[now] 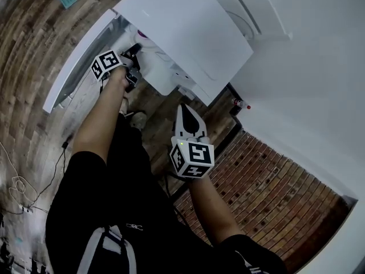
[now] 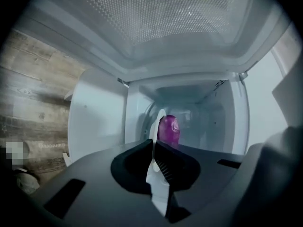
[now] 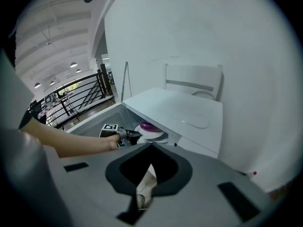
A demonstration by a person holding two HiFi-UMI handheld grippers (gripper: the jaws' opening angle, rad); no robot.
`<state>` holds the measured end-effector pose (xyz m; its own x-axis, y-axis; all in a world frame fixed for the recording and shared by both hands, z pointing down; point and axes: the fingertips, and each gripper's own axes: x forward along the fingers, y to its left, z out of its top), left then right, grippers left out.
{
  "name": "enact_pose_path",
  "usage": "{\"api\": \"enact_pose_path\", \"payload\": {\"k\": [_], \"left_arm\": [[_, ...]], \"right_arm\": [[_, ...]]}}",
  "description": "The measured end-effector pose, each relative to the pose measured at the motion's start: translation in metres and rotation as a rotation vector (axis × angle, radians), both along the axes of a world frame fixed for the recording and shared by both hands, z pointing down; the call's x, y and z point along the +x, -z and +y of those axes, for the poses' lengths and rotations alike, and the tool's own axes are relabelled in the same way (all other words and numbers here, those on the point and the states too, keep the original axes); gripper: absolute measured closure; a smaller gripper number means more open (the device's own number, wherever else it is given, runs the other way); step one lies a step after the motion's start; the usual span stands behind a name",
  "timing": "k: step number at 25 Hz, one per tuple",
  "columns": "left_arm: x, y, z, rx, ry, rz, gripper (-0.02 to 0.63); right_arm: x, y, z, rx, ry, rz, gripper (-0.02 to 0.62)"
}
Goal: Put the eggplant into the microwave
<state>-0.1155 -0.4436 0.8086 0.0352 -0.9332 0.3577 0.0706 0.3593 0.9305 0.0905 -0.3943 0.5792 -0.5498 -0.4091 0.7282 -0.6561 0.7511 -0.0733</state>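
Observation:
A purple eggplant (image 2: 169, 129) lies on a white plate (image 2: 155, 126) inside the white microwave (image 1: 182, 27), whose door (image 1: 74, 67) hangs open to the left. Only a sliver of the eggplant (image 1: 141, 34) shows from the head view. My left gripper (image 1: 132, 59) sits at the mouth of the oven, just short of the eggplant, jaws shut and empty. The right gripper view shows the eggplant (image 3: 147, 126) on its plate, with the left gripper (image 3: 134, 137) in front of it. My right gripper (image 1: 184, 110) hangs lower, off the microwave's right front corner, shut on nothing.
The microwave stands against a white wall. A small red-capped bottle (image 1: 240, 104) stands by the wall at the right. A brick surface (image 1: 268, 187) runs below right, wood planks (image 1: 34, 50) lie at the left, and cables (image 1: 20, 187) trail at the far left.

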Motion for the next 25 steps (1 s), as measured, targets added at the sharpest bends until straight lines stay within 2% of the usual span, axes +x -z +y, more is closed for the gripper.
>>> {"api": "enact_pose_path", "payload": {"k": [11,14,21,25], "left_arm": [[0.015,-0.011,-0.048,-0.014,-0.098,-0.025,0.588],[0.020,-0.010,-0.057,-0.018,-0.133,-0.062,0.589],[0.027,-0.004,-0.066,-0.077,-0.284,-0.369,0.578],[0.022,-0.004,-0.063,-0.203,-0.348,-0.576,0.538]], "right_arm": [[0.013,-0.013,0.002,-0.028,-0.044,0.040,0.589],[0.019,-0.016,0.002,-0.033,-0.052,0.048,0.589],[0.027,-0.019,-0.001,-0.034,-0.055,0.065,0.589],[0.033,-0.023,-0.001,-0.046,-0.052,0.075,0.589]]}}
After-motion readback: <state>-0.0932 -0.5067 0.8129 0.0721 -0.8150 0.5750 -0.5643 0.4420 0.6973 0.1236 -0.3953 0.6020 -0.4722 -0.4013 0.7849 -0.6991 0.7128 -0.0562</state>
